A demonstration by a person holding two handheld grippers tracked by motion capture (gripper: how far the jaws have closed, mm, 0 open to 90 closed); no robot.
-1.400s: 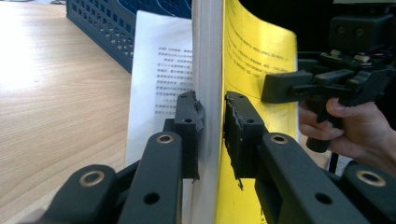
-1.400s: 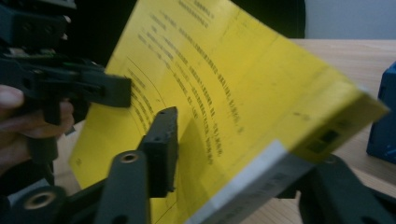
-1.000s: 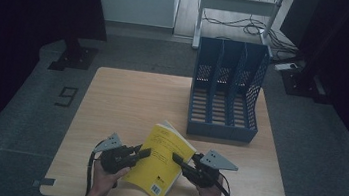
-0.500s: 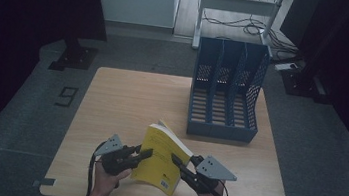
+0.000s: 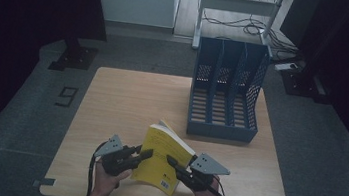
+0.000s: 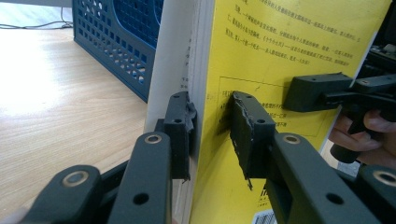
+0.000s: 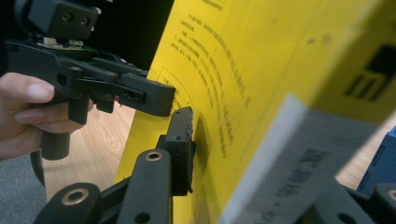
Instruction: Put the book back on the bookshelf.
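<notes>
A yellow paperback book point(image 5: 161, 157) stands tilted above the near edge of the wooden table point(image 5: 126, 102), in front of the blue file rack point(image 5: 226, 92) and a little to its left, held up between the two tools. Its glossy cover carries lines of small black print, too fine to read, and a thin ruled box; a white barcode label sits at its lower corner. The white page block point(image 6: 175, 60) shows along one side.

The left gripper point(image 5: 141, 154) is closed on the book: its black, scuffed pads press cover and pages from both sides, the jaws having just opened slightly. The right gripper point(image 5: 172, 160) has one jaw flat against the cover and the book between its jaws, which have just been moving.

The rack is hard plastic with three upright compartments and perforated, slotted walls. The table has a pale wood grain.
</notes>
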